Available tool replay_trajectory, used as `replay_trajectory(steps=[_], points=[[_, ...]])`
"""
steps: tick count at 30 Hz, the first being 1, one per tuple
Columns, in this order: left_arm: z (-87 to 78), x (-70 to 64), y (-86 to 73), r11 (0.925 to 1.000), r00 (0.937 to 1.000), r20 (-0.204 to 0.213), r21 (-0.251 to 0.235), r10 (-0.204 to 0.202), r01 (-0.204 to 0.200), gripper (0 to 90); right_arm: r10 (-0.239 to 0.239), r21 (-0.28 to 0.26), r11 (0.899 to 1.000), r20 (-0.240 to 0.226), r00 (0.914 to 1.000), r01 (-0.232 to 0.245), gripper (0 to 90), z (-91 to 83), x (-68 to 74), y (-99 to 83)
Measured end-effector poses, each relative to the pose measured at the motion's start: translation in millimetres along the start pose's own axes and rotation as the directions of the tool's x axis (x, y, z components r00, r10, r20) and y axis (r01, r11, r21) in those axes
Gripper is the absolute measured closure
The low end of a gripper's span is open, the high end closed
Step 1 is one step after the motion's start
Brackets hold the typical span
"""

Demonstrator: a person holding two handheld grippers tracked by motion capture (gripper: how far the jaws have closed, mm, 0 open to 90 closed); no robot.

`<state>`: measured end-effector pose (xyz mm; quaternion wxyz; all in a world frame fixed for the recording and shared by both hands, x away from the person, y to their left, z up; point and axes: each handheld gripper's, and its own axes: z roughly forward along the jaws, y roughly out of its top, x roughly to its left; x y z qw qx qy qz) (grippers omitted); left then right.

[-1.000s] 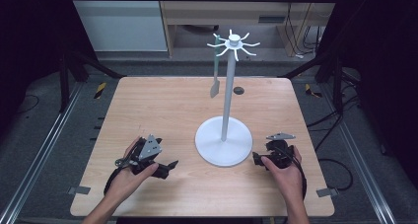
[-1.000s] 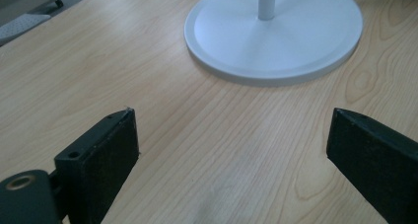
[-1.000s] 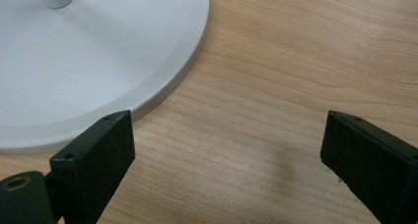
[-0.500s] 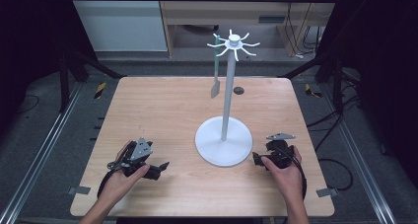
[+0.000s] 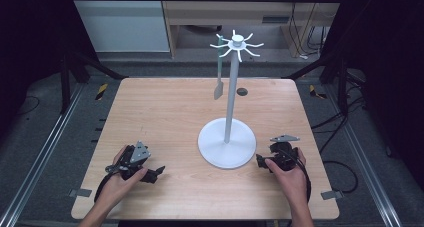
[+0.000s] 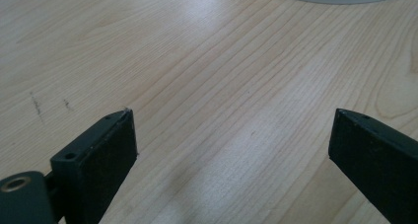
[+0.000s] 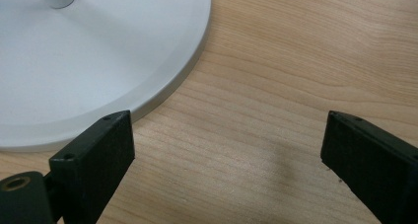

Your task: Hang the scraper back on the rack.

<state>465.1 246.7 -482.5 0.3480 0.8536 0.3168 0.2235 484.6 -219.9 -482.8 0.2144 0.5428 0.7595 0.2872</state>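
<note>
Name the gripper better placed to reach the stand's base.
Right. The right gripper sits beside the white base, jaws open; the left gripper rests farther off.

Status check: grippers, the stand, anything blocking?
Left gripper and right gripper open, empty, low over the table. White stand upright between them, one utensil hanging from its top. Nothing in the way.
</note>
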Motion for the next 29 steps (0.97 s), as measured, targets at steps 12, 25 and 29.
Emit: replay_trajectory(steps=[12,25,29], points=[[4.7,14.0,-8.4,0.9998,0.9997,-0.018,-0.009,-0.015,0.015,3.9,0.004,0.000,1.000,-0.003,1.0000,-0.004,6.5,-0.5,0.6,-0.2],[6.0,38.4,-20.4,0.9839,0.9883,-0.047,-0.113,-0.145,0.139,4.0,-0.003,0.004,1.000,-0.002,1.0000,0.003,6.5,0.2,1.8,-0.1],[13.2,40.6,-25.0,0.9836,0.9862,-0.040,-0.090,-0.161,0.156,3.8,-0.004,0.003,1.000,-0.002,1.0000,0.004,6.6,0.3,1.8,-0.1]])
